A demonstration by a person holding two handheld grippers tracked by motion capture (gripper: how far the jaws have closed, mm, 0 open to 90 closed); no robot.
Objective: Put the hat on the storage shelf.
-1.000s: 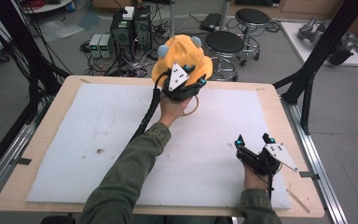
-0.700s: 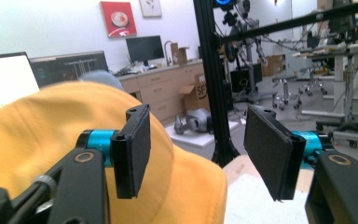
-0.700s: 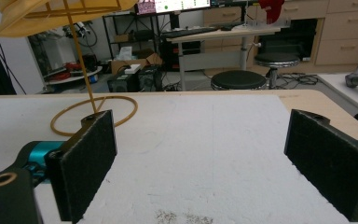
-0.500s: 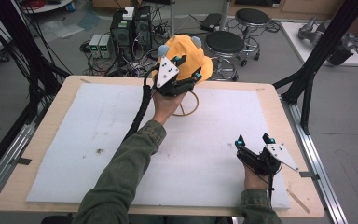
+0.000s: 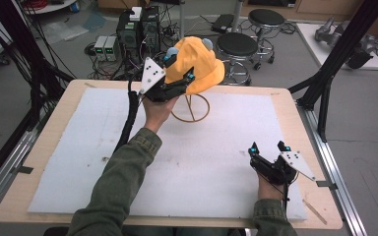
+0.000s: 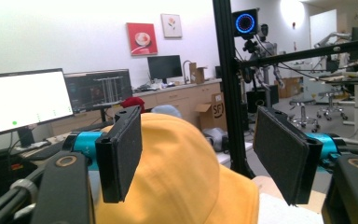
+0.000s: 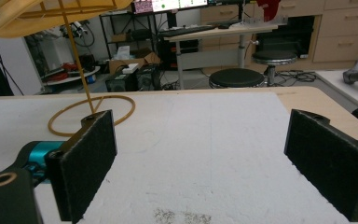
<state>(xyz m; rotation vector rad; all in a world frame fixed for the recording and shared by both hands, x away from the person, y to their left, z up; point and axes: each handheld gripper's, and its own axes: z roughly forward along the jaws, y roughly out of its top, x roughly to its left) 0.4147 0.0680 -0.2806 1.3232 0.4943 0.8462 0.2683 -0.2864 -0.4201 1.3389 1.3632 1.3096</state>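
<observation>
Yellow hat (image 5: 197, 64) on wire stand (image 7: 91, 114) (ring base in right gripper view), both jaws released.

Orange-yellow hat (image 5: 197, 61), tan wire stand (image 5: 191, 108), white mat (image 5: 202, 147)

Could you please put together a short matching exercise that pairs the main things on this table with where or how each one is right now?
Things:
1. yellow hat
2. wire stand
3. left tool
4. right tool

States:
A. open, low over the white mat's near right part
B. ring base resting on the white mat
C. perched on top of the stand
D. open, its pads on either side of the hat's crown without pressing it

Pairs: 1-C, 2-B, 3-D, 4-A
</observation>
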